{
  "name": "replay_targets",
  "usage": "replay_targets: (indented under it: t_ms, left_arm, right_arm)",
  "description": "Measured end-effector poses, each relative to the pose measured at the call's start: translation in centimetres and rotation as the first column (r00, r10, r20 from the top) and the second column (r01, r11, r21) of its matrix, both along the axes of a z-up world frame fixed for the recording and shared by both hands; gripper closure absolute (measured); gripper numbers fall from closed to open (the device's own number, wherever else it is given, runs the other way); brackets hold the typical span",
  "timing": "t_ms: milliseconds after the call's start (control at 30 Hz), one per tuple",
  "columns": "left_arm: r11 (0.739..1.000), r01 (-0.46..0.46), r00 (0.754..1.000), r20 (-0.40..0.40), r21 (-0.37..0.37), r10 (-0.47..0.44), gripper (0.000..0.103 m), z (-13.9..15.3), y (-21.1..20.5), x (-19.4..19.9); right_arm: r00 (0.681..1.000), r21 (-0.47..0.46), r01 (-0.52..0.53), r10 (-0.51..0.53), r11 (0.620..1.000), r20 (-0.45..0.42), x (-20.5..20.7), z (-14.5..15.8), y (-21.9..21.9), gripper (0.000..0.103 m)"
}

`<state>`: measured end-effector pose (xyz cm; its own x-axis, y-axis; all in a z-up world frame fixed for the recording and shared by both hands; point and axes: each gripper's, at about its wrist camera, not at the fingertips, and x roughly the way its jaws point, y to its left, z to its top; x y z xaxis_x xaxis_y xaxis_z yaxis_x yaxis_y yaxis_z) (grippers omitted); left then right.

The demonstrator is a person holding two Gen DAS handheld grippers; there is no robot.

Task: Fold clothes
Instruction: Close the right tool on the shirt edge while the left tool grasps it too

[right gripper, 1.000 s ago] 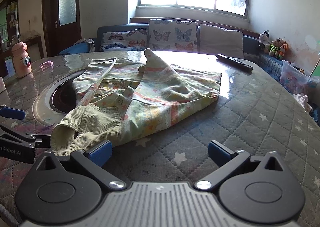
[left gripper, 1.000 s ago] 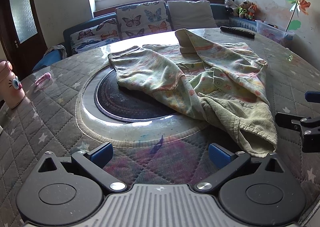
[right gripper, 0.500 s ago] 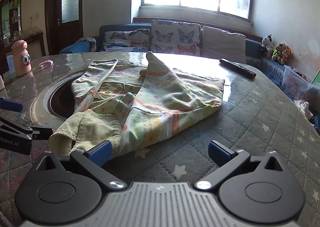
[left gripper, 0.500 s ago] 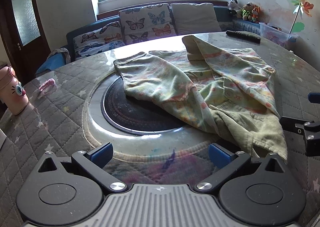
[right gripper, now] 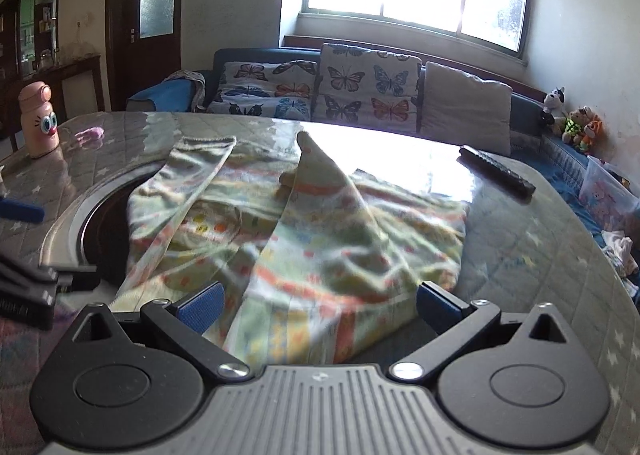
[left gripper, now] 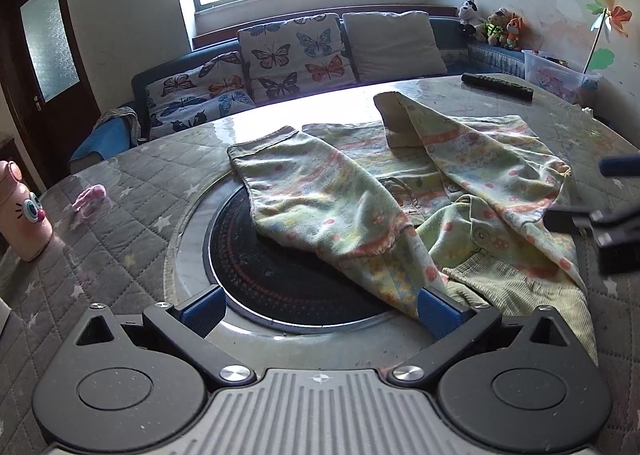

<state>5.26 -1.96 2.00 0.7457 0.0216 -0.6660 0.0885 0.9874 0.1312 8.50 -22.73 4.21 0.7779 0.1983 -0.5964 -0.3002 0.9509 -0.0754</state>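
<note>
A quilted tabletop fills a sunlit living room. Both grippers, left and right, have fingers spread wide, holding nothing. The garment lies rumpled mid-table: light, limp, best pinched at the near hem. Behind, a remote.

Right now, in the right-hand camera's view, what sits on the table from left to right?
Pink bottle → small pink thing → patterned garment → black remote.
</note>
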Motion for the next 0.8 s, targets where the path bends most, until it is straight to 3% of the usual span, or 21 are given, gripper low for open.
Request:
replay_targets:
  t_ms: [200,600,700,767,800]
  left_arm:
    - [1.000,0.001,1.000,-0.016,-0.006,-0.001,0.000,-0.4,0.3,1.9]
    - [0.999,-0.030,0.999,-0.013,-0.025,0.030,0.000,0.5,1.3,7.5]
    - [0.999,-0.042,0.999,-0.014,-0.029,0.042,0.000,0.7,1.2,9.6]
    - [0.998,-0.048,0.999,-0.015,-0.030,0.048,0.000,0.8,1.0,11.1]
    - [0.998,-0.048,0.999,-0.011,-0.028,0.048,0.000,0.9,0.9,11.8]
  right_arm:
    - [1.000,0.011,-0.011,0.012,1.000,-0.019,6.0,0.0,0.7,0.002]
    - [0.995,0.088,-0.016,0.024,0.996,-0.092,17.1,-1.5,1.5,0.017]
    - [0.993,0.091,-0.023,0.034,0.996,-0.117,18.5,-2.5,1.8,0.030]
    - [0.990,0.100,-0.031,0.044,0.994,-0.132,18.9,-2.9,1.8,0.054]
    - [0.989,0.109,-0.032,0.047,0.994,-0.138,19.0,-3.0,1.7,0.060]
